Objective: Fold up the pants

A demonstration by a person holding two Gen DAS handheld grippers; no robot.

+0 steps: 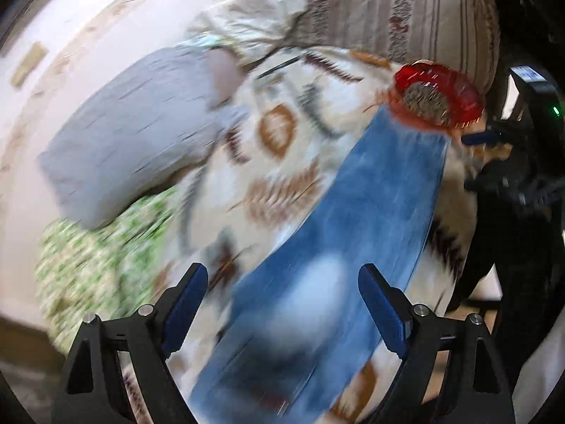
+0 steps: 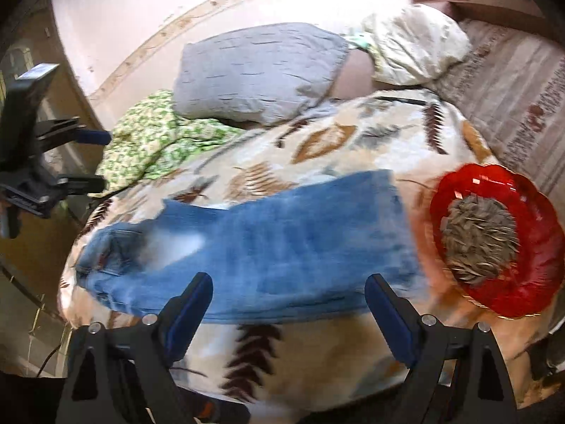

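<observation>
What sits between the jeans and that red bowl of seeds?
Nothing: in the right wrist view only a bare strip of patterned blanket separates the jeans from the red bowl.

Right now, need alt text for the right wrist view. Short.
Blue jeans lie folded lengthwise on a leaf-patterned blanket, just beyond the open, empty right gripper. A red bowl of seeds sits right of them; a grey pillow lies behind, and the left gripper shows at the left edge.
</observation>
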